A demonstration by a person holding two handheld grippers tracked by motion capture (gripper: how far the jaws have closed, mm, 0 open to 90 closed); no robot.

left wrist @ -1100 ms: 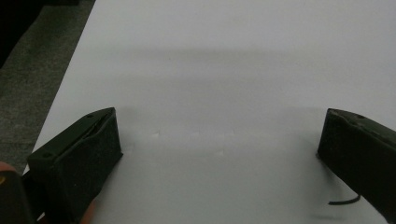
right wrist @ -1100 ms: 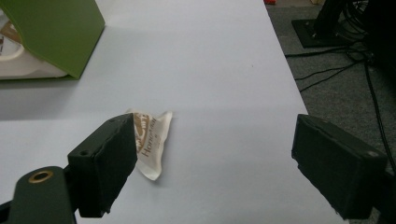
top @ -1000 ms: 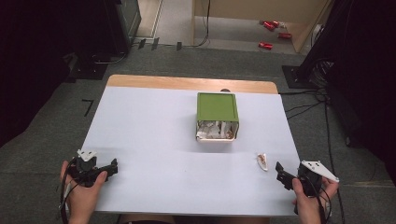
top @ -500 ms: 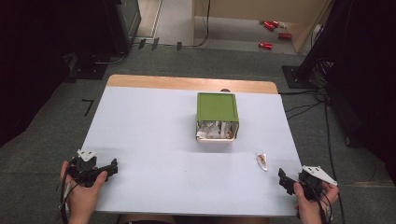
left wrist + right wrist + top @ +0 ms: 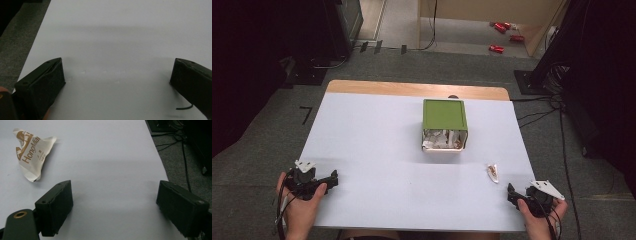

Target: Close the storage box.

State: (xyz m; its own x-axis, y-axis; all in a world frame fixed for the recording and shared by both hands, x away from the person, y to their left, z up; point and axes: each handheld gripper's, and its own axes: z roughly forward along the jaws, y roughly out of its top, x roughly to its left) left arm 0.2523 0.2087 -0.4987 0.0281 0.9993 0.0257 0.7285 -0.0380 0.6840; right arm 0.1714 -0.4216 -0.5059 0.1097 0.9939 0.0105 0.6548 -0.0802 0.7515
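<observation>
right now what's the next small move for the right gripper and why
Probably ease the right gripper forward and a little left toward the wrapper. Its jaws stand open and empty, the wrapper lies loose on the table just ahead, and the green bin already holds similar scraps.

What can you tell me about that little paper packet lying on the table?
The paper packet is a small, crumpled wrapper, cream-white with brown print that reads "HongMia" before the fold cuts it off. It looks like thin paper, pinched narrow at one end and spread wider at the other. It lies flat on the white table, near its right edge, between the green bin and the right gripper. Nothing touches it; the gripper's open jaws stand apart from it.
</observation>
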